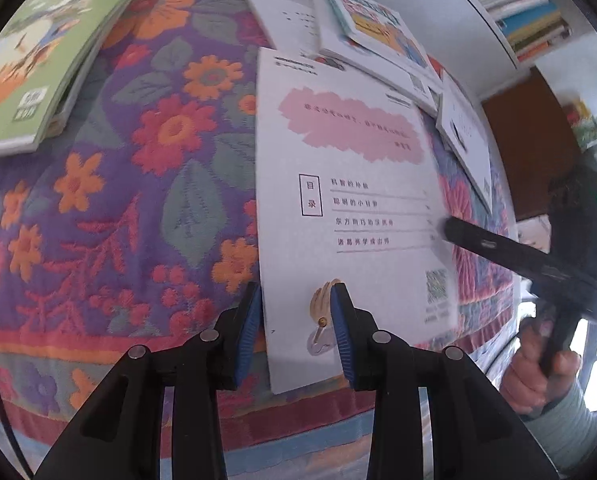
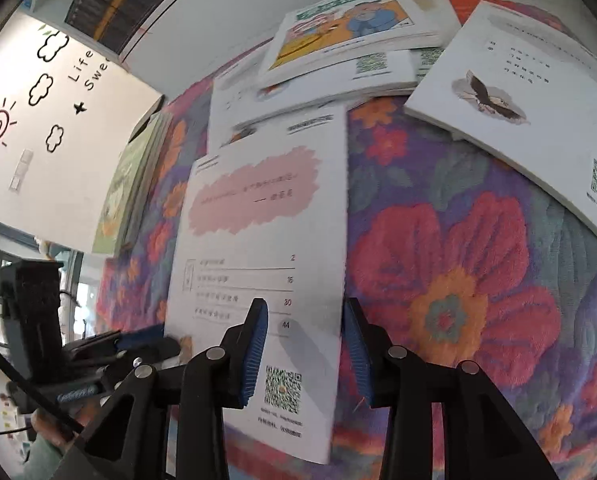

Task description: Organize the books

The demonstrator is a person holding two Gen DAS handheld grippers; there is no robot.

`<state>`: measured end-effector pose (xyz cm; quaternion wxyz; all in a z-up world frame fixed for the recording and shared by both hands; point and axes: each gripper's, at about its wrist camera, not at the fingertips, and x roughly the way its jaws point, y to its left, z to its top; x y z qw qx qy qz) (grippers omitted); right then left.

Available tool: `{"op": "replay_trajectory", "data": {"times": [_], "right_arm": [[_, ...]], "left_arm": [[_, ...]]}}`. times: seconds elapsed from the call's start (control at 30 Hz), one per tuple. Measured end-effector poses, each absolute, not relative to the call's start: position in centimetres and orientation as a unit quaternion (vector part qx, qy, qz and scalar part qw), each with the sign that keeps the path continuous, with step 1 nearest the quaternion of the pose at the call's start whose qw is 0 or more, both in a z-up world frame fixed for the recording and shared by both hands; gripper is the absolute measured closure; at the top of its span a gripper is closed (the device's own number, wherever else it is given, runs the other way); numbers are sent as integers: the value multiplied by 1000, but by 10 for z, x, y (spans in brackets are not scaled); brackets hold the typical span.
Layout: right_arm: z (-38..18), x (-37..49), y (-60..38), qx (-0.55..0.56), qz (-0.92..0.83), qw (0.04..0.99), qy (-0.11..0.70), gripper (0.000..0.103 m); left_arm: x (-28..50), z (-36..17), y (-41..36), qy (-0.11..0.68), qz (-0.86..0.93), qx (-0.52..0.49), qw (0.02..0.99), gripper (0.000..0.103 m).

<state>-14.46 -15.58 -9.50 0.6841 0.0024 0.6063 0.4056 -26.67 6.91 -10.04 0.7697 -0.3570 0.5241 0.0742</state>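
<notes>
A thin white book with a pink blot and a contents list [image 1: 354, 208] [image 2: 266, 232] lies flat on a floral blanket [image 1: 138, 200] [image 2: 458, 280]. My left gripper [image 1: 296, 332] straddles the book's lower left edge, one blue pad on the cover and one on the blanket, with a gap between them. My right gripper [image 2: 304, 352] straddles the opposite edge the same way. Neither pair of pads presses on the book. Each gripper shows in the other's view: the right gripper [image 1: 452, 230] at the book's right edge, the left gripper [image 2: 166, 344] at its lower left.
A green book [image 1: 38, 60] [image 2: 126, 184] lies to the left. A stack with a colourful cover [image 1: 378, 28] [image 2: 338, 28] sits behind the white book. A bird-cover book [image 2: 498, 96] lies to the right. A bookshelf [image 1: 518, 4] stands behind. A hand [image 1: 538, 376] holds the right gripper.
</notes>
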Motion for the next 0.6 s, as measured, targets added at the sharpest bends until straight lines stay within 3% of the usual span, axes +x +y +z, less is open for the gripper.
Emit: {"op": "replay_trajectory", "data": {"times": [0.17, 0.3, 0.6], "right_arm": [[-50, -151, -175, 168, 504, 609, 589, 65], [-25, -171, -141, 176, 550, 580, 574, 65], [-34, -241, -34, 141, 584, 514, 613, 62]], "left_arm": [[-278, -101, 73, 514, 71, -381, 765, 71], [-301, -83, 76, 513, 122, -345, 776, 72], [-436, -61, 158, 426, 274, -428, 748, 72]]}}
